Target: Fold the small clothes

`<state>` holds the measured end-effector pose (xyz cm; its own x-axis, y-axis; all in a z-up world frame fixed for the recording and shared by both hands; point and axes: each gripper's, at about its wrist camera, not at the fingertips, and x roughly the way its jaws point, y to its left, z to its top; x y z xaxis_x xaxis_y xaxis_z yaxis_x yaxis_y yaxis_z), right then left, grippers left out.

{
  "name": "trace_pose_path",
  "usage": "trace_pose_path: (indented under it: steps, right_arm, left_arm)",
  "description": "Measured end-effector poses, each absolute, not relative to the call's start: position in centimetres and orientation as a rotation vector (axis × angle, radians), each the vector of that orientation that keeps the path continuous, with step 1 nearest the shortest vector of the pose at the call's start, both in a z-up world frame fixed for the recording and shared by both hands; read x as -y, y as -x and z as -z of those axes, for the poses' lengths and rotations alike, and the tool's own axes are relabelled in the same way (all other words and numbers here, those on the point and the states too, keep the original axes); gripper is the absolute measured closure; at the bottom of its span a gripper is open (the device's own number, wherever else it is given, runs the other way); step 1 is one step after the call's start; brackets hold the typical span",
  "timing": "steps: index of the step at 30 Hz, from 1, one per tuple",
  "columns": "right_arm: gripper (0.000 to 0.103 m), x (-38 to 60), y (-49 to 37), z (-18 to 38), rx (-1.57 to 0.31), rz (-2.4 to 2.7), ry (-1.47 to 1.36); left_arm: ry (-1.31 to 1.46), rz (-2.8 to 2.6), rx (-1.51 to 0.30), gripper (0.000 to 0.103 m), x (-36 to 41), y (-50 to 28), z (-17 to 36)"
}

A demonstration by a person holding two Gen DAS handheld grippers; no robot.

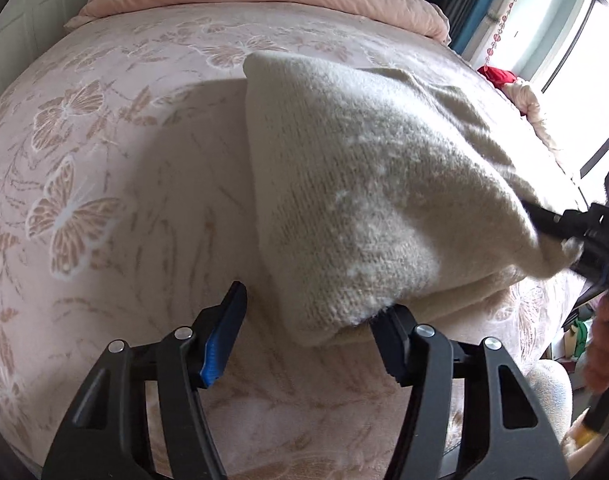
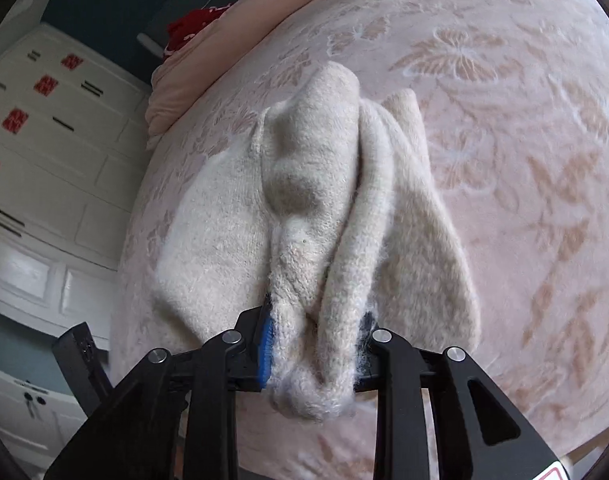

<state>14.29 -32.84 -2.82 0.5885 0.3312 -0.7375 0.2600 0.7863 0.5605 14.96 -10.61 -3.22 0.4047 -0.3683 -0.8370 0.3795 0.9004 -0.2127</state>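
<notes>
Cream knit garment [image 1: 368,184] on the pink butterfly-patterned bed [image 1: 104,168], folded over. Right gripper [image 2: 316,340] clamped on a bunched edge — lifted off the bed. Left gripper [image 1: 308,320] spread wide, empty — garment's near corner touching its right finger.

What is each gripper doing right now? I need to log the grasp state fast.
Left gripper: open, holding nothing, its right finger against the cream knit garment.
Right gripper: shut on a bunched edge of the cream knit garment.
</notes>
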Motion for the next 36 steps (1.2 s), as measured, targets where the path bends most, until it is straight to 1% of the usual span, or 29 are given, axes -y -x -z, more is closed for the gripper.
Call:
trace_pose_path:
  steps: [2,3,5,7,8,9,10,11,13,15,16,17,18,19,22,24,25,26,27,28,29,30,31,32,34,35,36]
  right_arm:
    - [0.081,33.8,-13.5,0.6,-0.883,-0.043,-0.682]
    - [0.081,34.5,-13.2,-0.1,-0.857,-0.036,-0.685]
    - [0.080,35.5,-13.4,0.6,-0.875,-0.024,-0.699]
    - [0.077,35.9,-14.4,4.1,-0.995,-0.028,-0.706]
    - [0.076,35.7,-14.4,5.3,-1.022,-0.023,-0.729]
    - [0.075,35.7,-13.9,5.8,-1.010,-0.028,-0.770]
    - [0.068,35.6,-13.2,5.4,-0.974,-0.039,-0.801]
    - [0.063,35.5,-12.6,4.8,-0.948,-0.040,-0.807]
    - [0.056,35.0,-11.6,3.6,-0.909,-0.033,-0.798]
    - [0.055,34.6,-11.2,3.3,-0.901,-0.044,-0.791]
    - [0.063,34.3,-11.3,3.6,-0.917,-0.042,-0.783]
    - [0.083,34.0,-11.4,4.0,-0.935,-0.040,-0.766]
    - [0.083,33.9,-11.6,4.2,-0.951,-0.035,-0.751]
    - [0.084,33.6,-11.5,4.1,-0.946,-0.022,-0.740]
    - [0.086,34.7,-10.8,1.8,-0.861,-0.001,-0.716]
    - [0.086,35.5,-10.7,1.5,-0.847,0.008,-0.711]
    - [0.082,35.8,-10.9,2.2,-0.869,0.008,-0.707]
    - [0.077,35.8,-11.5,3.5,-0.934,0.008,-0.692]
    - [0.075,35.7,-11.8,4.5,-0.983,0.019,-0.689]
    - [0.072,35.8,-11.7,4.8,-0.989,0.033,-0.707]
    - [0.068,36.0,-11.2,3.9,-0.943,0.031,-0.736]
    - [0.068,36.0,-11.0,3.0,-0.902,0.038,-0.731]
    - [0.064,35.8,-10.9,1.8,-0.858,0.053,-0.711]
    - [0.063,35.6,-11.2,0.5,-0.827,0.069,-0.671]
    - [0.063,35.2,-12.4,-1.0,-0.816,0.073,-0.612]
    - [0.059,35.0,-13.4,-1.5,-0.817,0.064,-0.593]
    - [0.058,34.8,-14.4,-1.9,-0.813,0.066,-0.583]
  left_arm:
    - [-0.026,0.484,-1.052,0.073,10.6,-14.9,3.1]
    - [-0.028,0.482,-1.052,0.075,10.5,-14.9,3.0]
    - [-0.008,0.485,-1.053,0.075,10.1,-14.9,3.0]
    - [0.023,0.474,-1.057,0.075,9.6,-15.1,3.1]
    - [0.034,0.468,-1.055,0.075,9.4,-15.0,3.1]
    - [0.044,0.466,-1.054,0.075,9.3,-15.0,3.1]
    - [0.050,0.463,-1.051,0.075,9.2,-14.8,3.0]
    - [0.047,0.455,-1.050,0.071,9.1,-14.7,2.9]
    - [0.038,0.446,-1.043,0.068,9.1,-14.6,2.8]
    - [0.026,0.456,-1.033,0.069,9.4,-14.6,2.7]
    - [0.016,0.455,-1.029,0.070,9.6,-14.6,2.7]
    - [0.007,0.456,-1.029,0.079,9.9,-14.6,2.7]
    - [0.006,0.471,-1.042,0.084,10.2,-14.6,2.7]
    - [0.001,0.469,-1.047,0.086,10.4,-14.6,2.6]
    - [-0.048,0.451,-1.039,0.086,11.1,-14.3,1.9]
    - [-0.067,0.452,-1.046,0.086,11.6,-14.1,1.7]
    - [-0.077,0.448,-1.048,0.086,11.7,-14.1,1.7]
    - [-0.090,0.438,-1.050,0.086,11.9,-14.1,1.8]
    - [-0.094,0.429,-1.056,0.086,12.0,-14.2,1.9]
    - [-0.093,0.428,-1.063,0.086,12.0,-14.2,2.0]
    - [-0.095,0.424,-1.063,0.086,11.9,-14.2,2.0]
    - [-0.099,0.422,-1.065,0.086,11.9,-14.2,2.1]
    - [-0.098,0.422,-1.069,0.086,11.8,-14.2,2.1]
    - [-0.098,0.421,-1.071,0.086,11.8,-14.2,2.2]
    - [-0.101,0.419,-1.074,0.086,11.9,-14.2,2.2]
    - [-0.098,0.416,-1.076,0.086,11.9,-14.2,2.2]
    - [-0.093,0.415,-1.079,0.086,11.8,-14.3,2.2]
